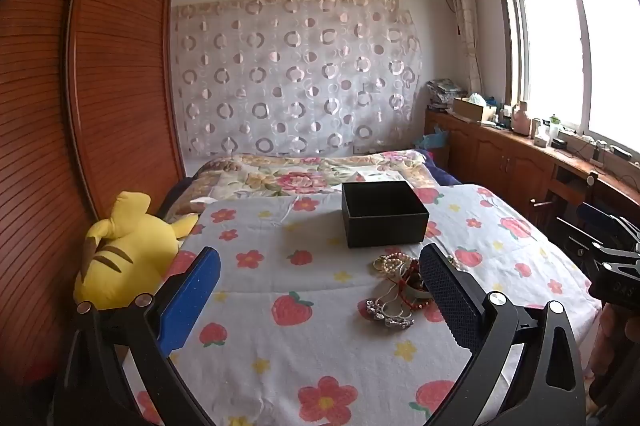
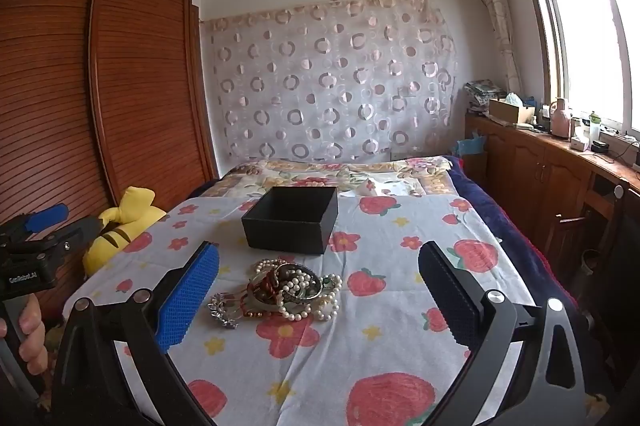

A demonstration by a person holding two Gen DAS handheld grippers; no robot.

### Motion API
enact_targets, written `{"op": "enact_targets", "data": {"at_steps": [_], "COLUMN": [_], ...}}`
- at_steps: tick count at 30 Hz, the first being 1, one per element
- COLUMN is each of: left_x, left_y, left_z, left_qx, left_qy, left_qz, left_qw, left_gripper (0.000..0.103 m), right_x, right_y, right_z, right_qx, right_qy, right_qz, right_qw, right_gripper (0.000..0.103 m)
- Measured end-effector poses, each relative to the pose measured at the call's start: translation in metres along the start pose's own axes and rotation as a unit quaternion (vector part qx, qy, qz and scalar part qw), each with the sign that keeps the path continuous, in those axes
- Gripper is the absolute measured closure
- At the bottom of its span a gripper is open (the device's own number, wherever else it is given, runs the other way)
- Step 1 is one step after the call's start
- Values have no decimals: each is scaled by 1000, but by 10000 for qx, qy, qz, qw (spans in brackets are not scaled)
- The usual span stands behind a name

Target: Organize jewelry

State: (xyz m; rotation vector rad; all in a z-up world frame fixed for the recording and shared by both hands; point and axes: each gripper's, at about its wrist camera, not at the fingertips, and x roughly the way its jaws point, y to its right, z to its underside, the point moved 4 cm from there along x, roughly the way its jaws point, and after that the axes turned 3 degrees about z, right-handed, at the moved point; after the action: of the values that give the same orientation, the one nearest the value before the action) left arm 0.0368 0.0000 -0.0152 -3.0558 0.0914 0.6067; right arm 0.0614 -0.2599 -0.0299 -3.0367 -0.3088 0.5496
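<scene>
From the left wrist camera, the left hand-held gripper [image 1: 320, 290] stands wide, its blue pad on one side and its black pad on the other, with nothing between them. It hovers above a bed [image 1: 280, 346] covered by a white sheet printed with strawberries and flowers. The pile of jewelry [image 1: 396, 290] lies on the sheet just inside the black pad, partly hidden behind it: pearls, red beads and a silver sparkling piece are tangled together. Just beyond the pile sits an open black box [image 1: 384, 214], upright, close to the jewelry but apart from it; its inside looks dark. A yellow plush toy [image 1: 124, 254] rests at the bed's left edge against a wooden wardrobe [image 1: 100, 86]. At the right edge of the view the other gripper's black frame shows.

From the right wrist camera, the right hand-held gripper [image 2: 320, 290] is also spread wide and holds nothing. The jewelry [image 2: 288, 290] lies on the sheet between its two pads, nearer the blue one, touching neither. The black box [image 2: 292, 218] stands just behind the pile. At the left edge, a person's hand [image 2: 30, 338] grips the handle of the left hand-held gripper [image 2: 44, 226].
</scene>
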Motion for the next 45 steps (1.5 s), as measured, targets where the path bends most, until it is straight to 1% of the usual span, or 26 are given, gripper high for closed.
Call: {"op": "enact_targets", "data": {"at_steps": [27,36,38,45], "left_x": [1,-3,-6,-6], "left_y": [4,6,6,5], "left_z": [-3,-11,-11,-11], "left_qx": [11,17,15,15], "left_qy": [24,60,62,70], "left_qz": [-1,-1,7,9], "left_qw": [10000,10000,10000,10000], "left_gripper": [6,6,6,6], "right_x": [0,0,-1,-1], "right_y": [-1,0,-7,-7], "right_z": [1,1,7,6], "right_qx": [8,13,11,9], "right_qy": [-14,-23,-11,-17], "right_qz": [-2,-10,-8,-12], "right_qw": [10000,10000,10000,10000], "right_gripper": [2,2,2,2]}}
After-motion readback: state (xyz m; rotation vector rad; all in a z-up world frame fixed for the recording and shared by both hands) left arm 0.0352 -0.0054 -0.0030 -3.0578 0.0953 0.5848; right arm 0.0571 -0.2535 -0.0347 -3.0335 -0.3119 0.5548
